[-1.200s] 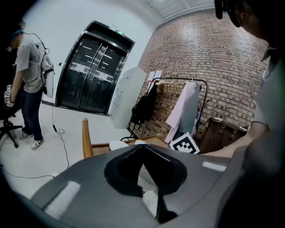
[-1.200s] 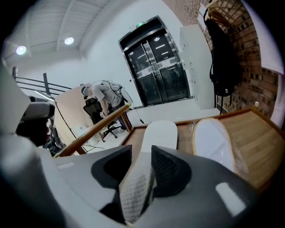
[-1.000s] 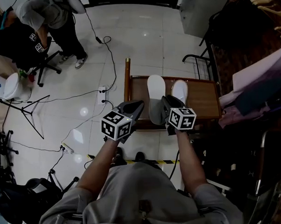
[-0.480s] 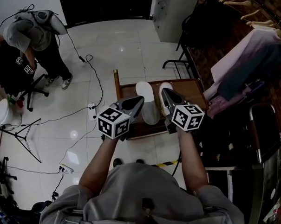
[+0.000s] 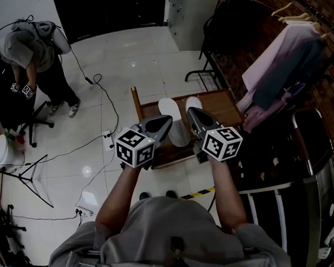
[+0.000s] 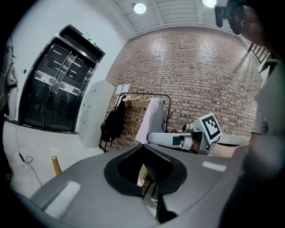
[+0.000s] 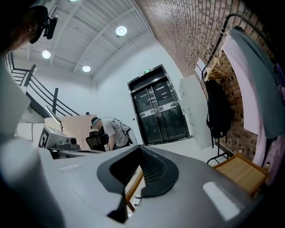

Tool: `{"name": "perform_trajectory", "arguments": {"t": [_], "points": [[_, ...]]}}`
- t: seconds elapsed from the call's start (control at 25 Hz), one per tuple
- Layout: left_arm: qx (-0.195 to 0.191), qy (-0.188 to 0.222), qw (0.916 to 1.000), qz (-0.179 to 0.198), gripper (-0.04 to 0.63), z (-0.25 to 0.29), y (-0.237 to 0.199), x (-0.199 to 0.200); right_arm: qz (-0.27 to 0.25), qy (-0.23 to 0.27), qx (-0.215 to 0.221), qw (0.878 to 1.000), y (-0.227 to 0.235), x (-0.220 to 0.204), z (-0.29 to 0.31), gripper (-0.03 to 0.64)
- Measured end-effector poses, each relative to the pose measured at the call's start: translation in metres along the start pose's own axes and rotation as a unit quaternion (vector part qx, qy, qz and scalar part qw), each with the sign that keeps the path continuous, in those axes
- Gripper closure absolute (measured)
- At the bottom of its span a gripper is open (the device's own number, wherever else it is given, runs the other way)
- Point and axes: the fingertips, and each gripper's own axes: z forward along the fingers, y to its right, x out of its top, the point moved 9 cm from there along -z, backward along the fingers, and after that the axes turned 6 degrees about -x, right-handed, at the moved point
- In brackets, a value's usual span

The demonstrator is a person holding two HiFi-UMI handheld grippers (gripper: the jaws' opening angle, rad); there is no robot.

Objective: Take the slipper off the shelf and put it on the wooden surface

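Two white slippers lie side by side on the wooden surface [image 5: 224, 107], one on the left [image 5: 170, 114] and one on the right [image 5: 194, 103]. My left gripper [image 5: 167, 119] hovers over the left slipper's near end, jaws shut and empty. To its right, my right gripper [image 5: 190, 110] hangs above the gap between the slippers, also shut with nothing in it. In the left gripper view the jaws [image 6: 149, 171] meet, and the right gripper [image 6: 178, 139] shows beyond them. The right gripper view shows closed jaws [image 7: 138, 171] and a corner of the wooden surface [image 7: 242, 171].
A clothes rack with hanging garments [image 5: 288, 53] stands at the right against a brick wall. A dark metal rack [image 5: 279, 169] is at the lower right. A person [image 5: 28, 47] stands far left beside a chair. Cables [image 5: 108, 119] and a tripod [image 5: 30, 169] lie on the white tiled floor.
Both grippers have drawn up and back from the slippers. The wooden surface now looks smaller and farther below. The slippers have stayed where they were.
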Motion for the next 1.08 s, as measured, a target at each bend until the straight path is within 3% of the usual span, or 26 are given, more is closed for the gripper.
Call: {"name": "perform_trajectory", "arguments": {"t": [1.08], "points": [[-0.015, 0.001, 0.9999, 0.0, 0.614, 0.008, -0.006, 0.005, -0.025, 0.005, 0.026, 0.999, -0.009, 0.01, 0.0, 0.618]]}}
